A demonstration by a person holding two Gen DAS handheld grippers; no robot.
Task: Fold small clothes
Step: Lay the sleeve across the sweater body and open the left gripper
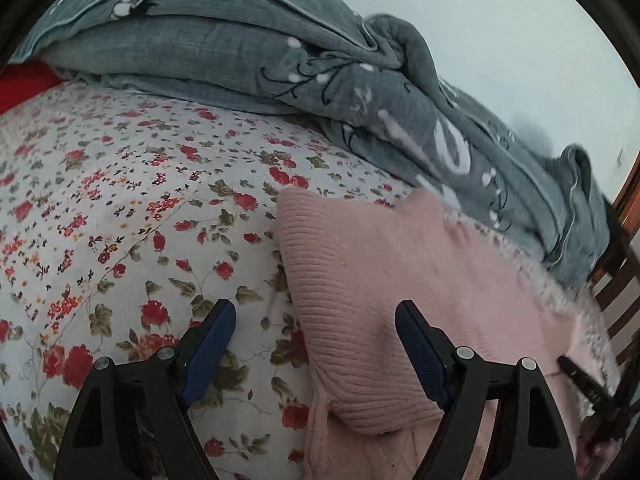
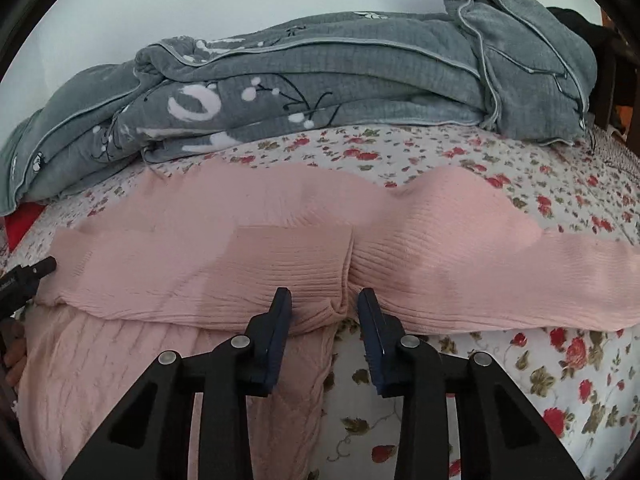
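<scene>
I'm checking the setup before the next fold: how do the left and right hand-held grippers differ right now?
The left hand-held gripper stands wide open, while the right hand-held gripper has its jaws much closer together. The left one straddles the edge of the pink knit garment without its pads touching it; the right one has a bunched pucker of that garment between its fingers, though whether the pads press it I cannot tell. Both point down at the floral bedsheet.
</scene>
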